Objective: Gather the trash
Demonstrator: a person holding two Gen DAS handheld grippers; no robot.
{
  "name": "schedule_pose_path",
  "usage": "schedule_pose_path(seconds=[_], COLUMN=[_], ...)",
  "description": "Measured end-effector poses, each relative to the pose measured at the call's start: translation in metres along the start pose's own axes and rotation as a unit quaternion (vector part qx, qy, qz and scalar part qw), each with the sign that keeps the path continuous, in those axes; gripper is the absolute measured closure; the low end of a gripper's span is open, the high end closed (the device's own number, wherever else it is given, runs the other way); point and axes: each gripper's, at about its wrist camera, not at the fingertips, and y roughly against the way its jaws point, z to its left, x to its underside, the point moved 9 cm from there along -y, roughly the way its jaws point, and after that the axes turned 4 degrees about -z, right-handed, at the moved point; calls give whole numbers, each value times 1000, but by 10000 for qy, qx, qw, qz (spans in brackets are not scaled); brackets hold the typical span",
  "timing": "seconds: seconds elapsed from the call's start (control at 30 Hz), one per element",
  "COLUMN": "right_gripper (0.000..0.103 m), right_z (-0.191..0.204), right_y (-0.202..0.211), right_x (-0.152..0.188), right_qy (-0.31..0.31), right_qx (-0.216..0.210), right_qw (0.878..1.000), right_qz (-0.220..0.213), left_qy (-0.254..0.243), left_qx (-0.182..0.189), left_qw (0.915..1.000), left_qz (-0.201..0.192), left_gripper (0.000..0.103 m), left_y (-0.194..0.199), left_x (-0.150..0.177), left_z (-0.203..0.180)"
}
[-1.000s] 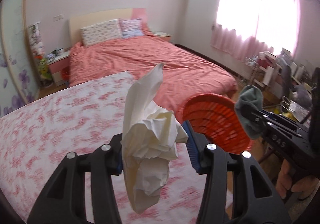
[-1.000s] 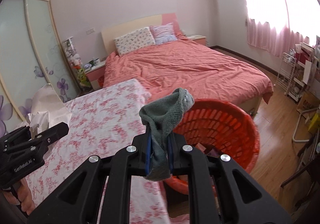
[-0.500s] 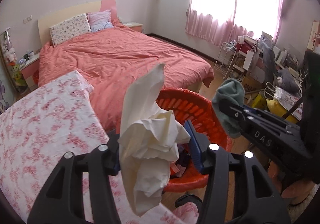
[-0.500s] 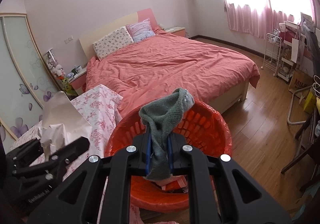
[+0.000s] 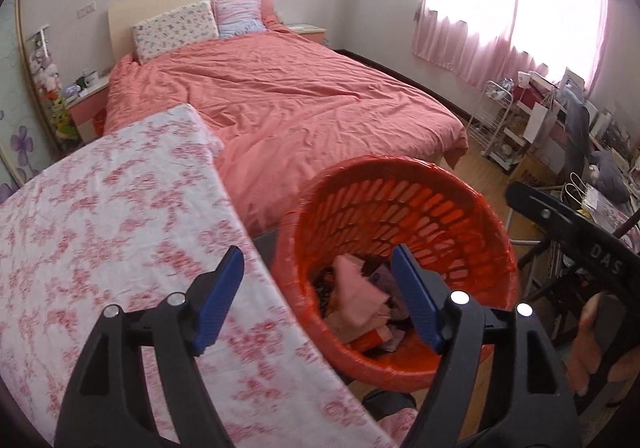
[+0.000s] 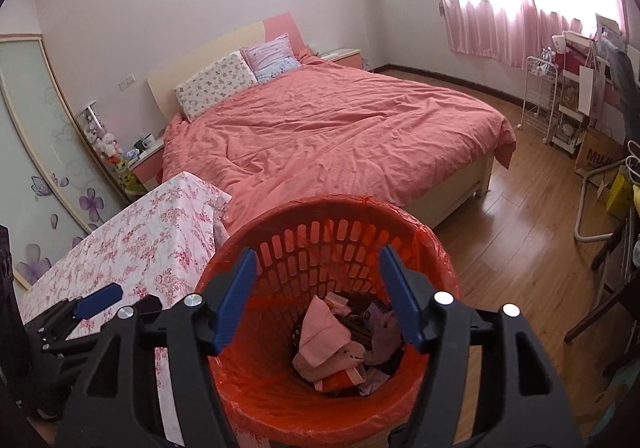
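An orange plastic basket [image 5: 472,216] with an orange liner stands on the floor beside the table. It also shows in the right wrist view [image 6: 320,220]. Pink and purple scraps of trash [image 6: 340,344] lie in its bottom, and show in the left wrist view [image 5: 360,304]. My left gripper [image 5: 316,288] is open and empty, above the table edge and the basket's near rim. My right gripper [image 6: 318,288] is open and empty, right above the basket's mouth. The white tissue and the grey-green sock are not clearly visible among the scraps.
A table with a pink floral cloth [image 5: 100,228] stands left of the basket. A bed with a coral cover [image 6: 340,128] lies behind. A white wire rack [image 6: 540,96] and cluttered shelves stand by the window at right. Wooden floor [image 6: 520,228] lies beyond the basket.
My left gripper opened and the white tissue left it. My right gripper opened and the grey-green sock left it. Both grippers now sit over the basket.
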Motion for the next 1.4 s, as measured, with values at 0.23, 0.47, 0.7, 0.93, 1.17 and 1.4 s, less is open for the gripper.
schedule_pose_path(seconds=[0.23,0.47,0.7,0.93,1.17,1.4], right_gripper=[16,2,2,2,2,2], right_z=[26,58,71,85,95,103], right_y=[57,116,159,192,198,193], right_x=[-4,13,39,75,106,122], right_qy=[266,555,829,1214,1103,1021], right_qx=[8,-20,512,1020,1036,820], right_qw=[9983,9937,9861,9733,9759,9849], right_qz=[-510,-969,-1342,-1660,-1571,-1132], left_qy=[-14,100,398,619,910,1143], left_qx=[-431,-966,-1595,-2226,-2442,-2516], left_qw=[9980,9901,9757,9590,9508,9478], left_qz=[-462,-1016,-1447,-1641,-1675,-1588], left_gripper=[21,6,4,4,4,4], left_y=[68,156,230,274,299,306], left_x=[12,44,89,137,174,194], left_z=[29,62,89,105,112,121])
